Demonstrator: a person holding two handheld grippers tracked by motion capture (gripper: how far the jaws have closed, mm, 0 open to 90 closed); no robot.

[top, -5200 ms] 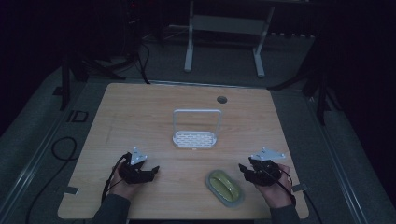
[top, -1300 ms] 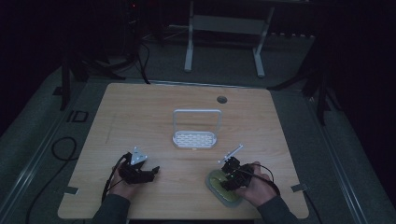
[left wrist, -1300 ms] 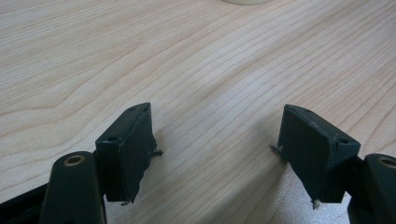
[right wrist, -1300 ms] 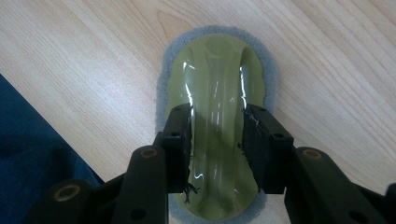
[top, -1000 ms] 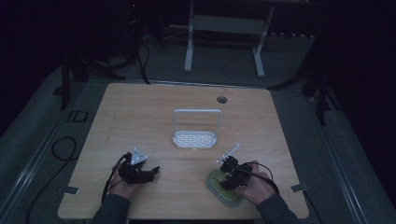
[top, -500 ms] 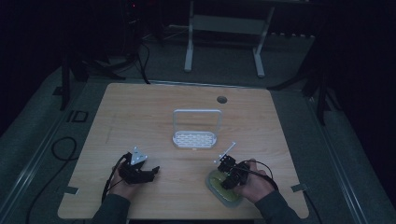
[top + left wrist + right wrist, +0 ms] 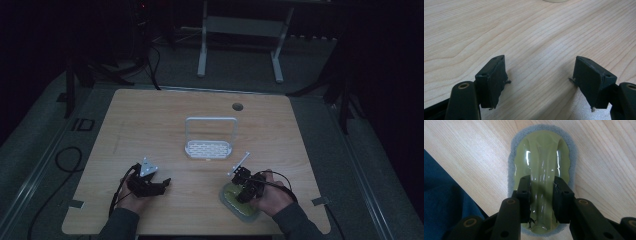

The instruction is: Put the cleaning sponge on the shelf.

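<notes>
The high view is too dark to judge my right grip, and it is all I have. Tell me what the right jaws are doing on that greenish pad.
Observer: The right gripper has just been closing its jaws, and they now pinch the raised glossy ridge of the sponge from both sides.
Operator: Describe the sponge's edge.
Observer: A grey fuzzy base shows all round the olive top.
Operator: Report the left jaws.
Observer: The left gripper is open, with nothing between its jaws and bare wooden table beneath them.
</notes>
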